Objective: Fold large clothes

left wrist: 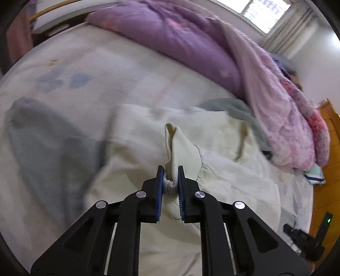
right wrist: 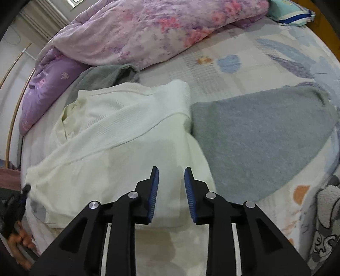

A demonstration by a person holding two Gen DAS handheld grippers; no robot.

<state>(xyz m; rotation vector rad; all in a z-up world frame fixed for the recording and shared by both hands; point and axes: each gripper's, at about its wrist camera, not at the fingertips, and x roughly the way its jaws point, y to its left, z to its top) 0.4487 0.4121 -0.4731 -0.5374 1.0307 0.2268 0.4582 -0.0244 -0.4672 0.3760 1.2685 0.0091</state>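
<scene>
A cream knit garment (left wrist: 223, 169) lies spread on the bed; it also shows in the right wrist view (right wrist: 119, 135). My left gripper (left wrist: 171, 169) is shut on its ribbed cuff (left wrist: 172, 144), which sticks up between the blue pads. My right gripper (right wrist: 171, 172) is open and empty, hovering over the lower part of the cream garment. The left gripper shows small at the left edge of the right wrist view (right wrist: 19, 199), at the garment's corner.
A folded grey garment (right wrist: 259, 138) lies beside the cream one, also seen in the left wrist view (left wrist: 48, 144). Another grey garment (right wrist: 102, 78) lies behind. A purple floral quilt (right wrist: 148, 29) is heaped at the back. A pillow (right wrist: 291, 12) sits far right.
</scene>
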